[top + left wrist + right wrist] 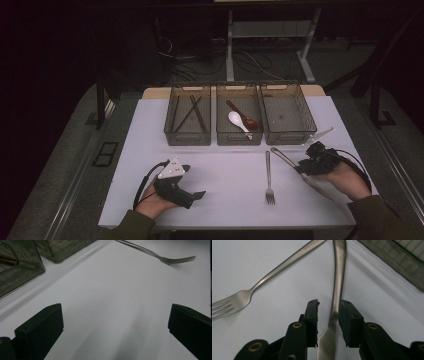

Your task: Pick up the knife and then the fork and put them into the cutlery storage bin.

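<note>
A metal knife (284,157) lies slantwise on the white table (225,175) at the right. My right gripper (301,168) straddles it, held by a hand. In the right gripper view the knife (338,282) runs between the two jaws of my right gripper (329,305); a gap shows beside the left jaw, so the pads are not pressing on it. A metal fork (269,176) lies just left of the knife, tines toward me, also seen as the fork (262,283). My left gripper (195,182) rests at the table's front left, jaws wide apart; nothing is between the jaws of that left gripper (115,322).
Three clear grey bins stand in a row at the back. The left bin (170,117) holds chopsticks, the middle bin (219,120) holds a white spoon (237,120) and a dark red spoon (246,118), and the right bin (309,117) has nothing in it. The fork (162,258) lies ahead of the left gripper.
</note>
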Tool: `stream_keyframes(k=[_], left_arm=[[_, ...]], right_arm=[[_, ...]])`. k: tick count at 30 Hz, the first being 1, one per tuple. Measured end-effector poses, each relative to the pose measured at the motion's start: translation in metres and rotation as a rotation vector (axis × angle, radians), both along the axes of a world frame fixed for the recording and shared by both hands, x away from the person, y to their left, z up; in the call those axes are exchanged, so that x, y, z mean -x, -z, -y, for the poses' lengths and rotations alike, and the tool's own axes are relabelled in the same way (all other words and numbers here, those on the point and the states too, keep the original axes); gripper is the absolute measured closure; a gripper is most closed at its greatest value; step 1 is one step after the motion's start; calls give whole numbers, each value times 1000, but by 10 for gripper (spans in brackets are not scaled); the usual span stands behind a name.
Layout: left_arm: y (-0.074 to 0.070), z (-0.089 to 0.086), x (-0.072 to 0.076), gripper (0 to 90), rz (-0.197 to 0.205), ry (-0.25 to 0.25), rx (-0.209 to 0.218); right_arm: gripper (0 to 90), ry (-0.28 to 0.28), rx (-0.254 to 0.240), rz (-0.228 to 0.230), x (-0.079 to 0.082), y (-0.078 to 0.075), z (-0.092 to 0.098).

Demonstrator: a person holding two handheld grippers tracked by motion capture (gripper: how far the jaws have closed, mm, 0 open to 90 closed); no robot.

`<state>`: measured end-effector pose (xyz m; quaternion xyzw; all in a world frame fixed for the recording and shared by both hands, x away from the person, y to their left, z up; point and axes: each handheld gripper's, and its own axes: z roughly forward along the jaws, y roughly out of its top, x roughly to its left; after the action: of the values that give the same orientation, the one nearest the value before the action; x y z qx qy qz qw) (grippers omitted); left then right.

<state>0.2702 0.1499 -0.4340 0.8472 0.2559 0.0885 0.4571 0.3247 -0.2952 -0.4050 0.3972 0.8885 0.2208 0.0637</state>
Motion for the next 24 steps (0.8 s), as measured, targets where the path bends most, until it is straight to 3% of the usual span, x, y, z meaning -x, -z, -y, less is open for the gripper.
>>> stream_keyframes(k=[4, 14, 24], left_arm=[[-1, -4, -1, 0, 6, -9, 7], [-1, -11, -3, 0, -7, -25, 5], [0, -10, -3, 0, -6, -16, -1]], right_arm=[[600, 23, 45, -37, -14, 1, -9], [667, 12, 162, -133, -38, 10, -25], [747, -15, 226, -196, -46, 14, -33]])
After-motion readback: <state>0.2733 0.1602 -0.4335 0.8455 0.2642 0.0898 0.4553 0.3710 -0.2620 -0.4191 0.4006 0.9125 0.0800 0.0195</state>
